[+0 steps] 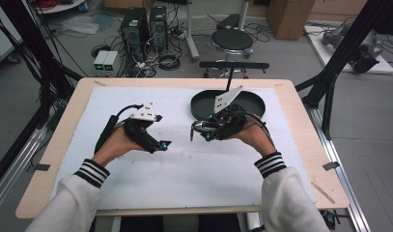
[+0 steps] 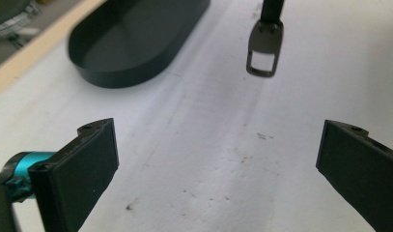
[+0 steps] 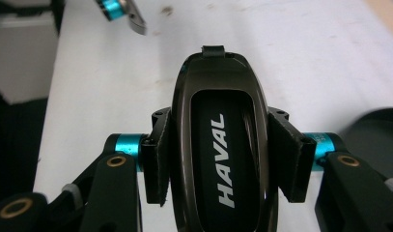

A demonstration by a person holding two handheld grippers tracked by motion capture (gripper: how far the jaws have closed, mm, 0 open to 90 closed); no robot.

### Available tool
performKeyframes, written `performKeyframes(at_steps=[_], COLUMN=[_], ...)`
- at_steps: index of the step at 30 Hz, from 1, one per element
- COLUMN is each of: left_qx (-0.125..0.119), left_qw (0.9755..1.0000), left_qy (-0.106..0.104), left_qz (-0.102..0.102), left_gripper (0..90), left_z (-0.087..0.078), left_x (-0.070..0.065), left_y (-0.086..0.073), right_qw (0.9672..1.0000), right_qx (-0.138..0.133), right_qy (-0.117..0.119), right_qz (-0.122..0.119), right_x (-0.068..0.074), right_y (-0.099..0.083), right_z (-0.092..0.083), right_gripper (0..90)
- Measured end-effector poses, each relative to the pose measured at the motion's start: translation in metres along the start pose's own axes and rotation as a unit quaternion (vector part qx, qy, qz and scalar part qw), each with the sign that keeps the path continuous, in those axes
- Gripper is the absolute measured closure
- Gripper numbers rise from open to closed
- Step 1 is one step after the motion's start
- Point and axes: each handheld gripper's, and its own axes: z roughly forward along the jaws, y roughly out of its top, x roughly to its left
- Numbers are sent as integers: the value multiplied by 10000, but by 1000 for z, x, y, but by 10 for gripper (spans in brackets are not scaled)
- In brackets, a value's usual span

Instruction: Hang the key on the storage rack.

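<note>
The right tongs [image 3: 223, 159] gripped a car key [image 3: 223, 145], lifted near the tray [image 1: 252, 104]; the left tongs [image 2: 218, 169] gaped empty; placement apparently remained

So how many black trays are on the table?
1. The black oval tray sits on the white mat at the far side of the table, just beyond the right gripper, which is shut on a HAVAL car key.

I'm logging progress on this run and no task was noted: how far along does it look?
Done: the right gripper has the HAVAL key fob clamped, lifted off the white mat. In hand: holding it beside the black tray. Left: the left gripper is open; the tray looks empty, perhaps the destination.
</note>
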Motion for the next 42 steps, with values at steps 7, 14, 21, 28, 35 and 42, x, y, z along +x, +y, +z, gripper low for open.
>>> performKeyframes(at_steps=[7,14,21,28,35,42], left_qx=[-526,-865,-1037,-1647,-2045,-2238], left_qw=[9963,9910,9858,9722,9612,9533], left_qy=[650,958,1148,1441,1585,1716], left_qz=[-207,-346,-657,-835,-959,-1079], left_gripper=[17,17,17,17,17,17], left_z=[-29,-46,-62,-78,-86,-84], left_x=[1,-4,-5,-14,-25,-30], left_y=[-27,-51,-77,-106,-129,-145], right_qw=[9959,9825,9690,9574,9429,9226], right_qx=[-446,-902,-1155,-1365,-1431,-1439], right_qy=[-553,-1174,-1577,-1863,-2281,-2879], right_qz=[552,1132,1508,1732,1961,2126], right_x=[-7,-13,-19,-26,-35,-43], right_y=[-10,-20,-30,-38,-43,-45], right_z=[-24,-47,-63,-74,-82,-92], right_gripper=[481,481,481,481,481,480])
